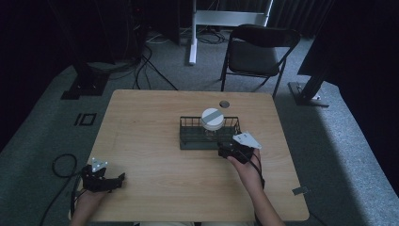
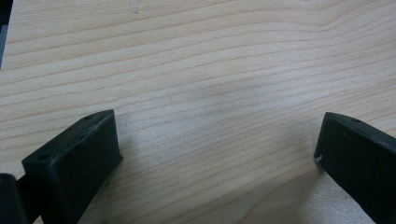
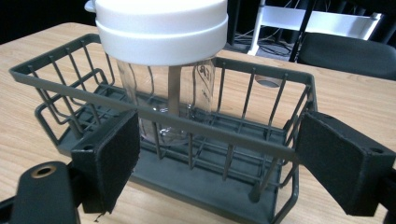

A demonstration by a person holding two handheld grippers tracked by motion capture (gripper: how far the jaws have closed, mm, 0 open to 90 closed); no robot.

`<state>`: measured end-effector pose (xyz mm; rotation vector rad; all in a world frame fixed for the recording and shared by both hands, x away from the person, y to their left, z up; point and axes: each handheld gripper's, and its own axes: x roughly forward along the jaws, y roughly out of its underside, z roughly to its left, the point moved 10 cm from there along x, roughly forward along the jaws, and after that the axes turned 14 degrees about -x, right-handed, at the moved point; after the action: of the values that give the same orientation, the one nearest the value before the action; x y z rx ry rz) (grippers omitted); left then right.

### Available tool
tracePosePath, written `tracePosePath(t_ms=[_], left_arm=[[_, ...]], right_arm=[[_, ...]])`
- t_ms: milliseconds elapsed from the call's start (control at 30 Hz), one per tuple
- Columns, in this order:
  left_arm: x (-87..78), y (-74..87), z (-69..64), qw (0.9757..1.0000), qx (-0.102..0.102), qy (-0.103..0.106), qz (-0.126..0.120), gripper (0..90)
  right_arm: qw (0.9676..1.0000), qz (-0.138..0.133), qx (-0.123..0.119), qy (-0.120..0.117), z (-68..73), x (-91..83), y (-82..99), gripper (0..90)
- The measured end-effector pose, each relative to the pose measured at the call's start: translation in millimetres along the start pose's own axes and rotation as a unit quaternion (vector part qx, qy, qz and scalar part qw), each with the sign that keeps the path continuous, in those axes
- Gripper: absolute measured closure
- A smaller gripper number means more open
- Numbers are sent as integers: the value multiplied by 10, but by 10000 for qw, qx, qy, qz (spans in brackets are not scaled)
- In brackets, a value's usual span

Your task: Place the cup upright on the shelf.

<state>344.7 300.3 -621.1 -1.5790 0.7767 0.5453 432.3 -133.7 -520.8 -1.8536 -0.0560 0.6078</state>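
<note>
Basket (image 1: 188, 140) of dark wire stands near the middle of the wooden table (image 1: 155, 165) in the high view, with a clear jar (image 1: 212, 120) under a white lid upright inside it. The right gripper (image 1: 225, 151) sits just at the basket's near right corner, held by the person's right hand (image 1: 247, 165). The left gripper (image 1: 117, 179) rests well apart, at the table's near left edge.

Left gripper view: both black jaws stand wide apart over bare wood grain, nothing between them.

Right gripper view: the jaws are spread wide, one at each side of the basket's (image 3: 187, 126) near rim, not clamped on it. The jar (image 3: 163, 93) stands toward the left part of the basket, its white lid (image 3: 161, 28) rising above the rim. A black chair (image 3: 345, 53) shows beyond the table.
</note>
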Motion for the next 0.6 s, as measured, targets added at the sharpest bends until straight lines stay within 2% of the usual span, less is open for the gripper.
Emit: tracePosePath(t_ms=[600], left_arm=[[0, 0, 0, 10000, 0, 0, 0, 2]], right_arm=[[9997, 214, 89, 47, -131, -217, 381, 136]])
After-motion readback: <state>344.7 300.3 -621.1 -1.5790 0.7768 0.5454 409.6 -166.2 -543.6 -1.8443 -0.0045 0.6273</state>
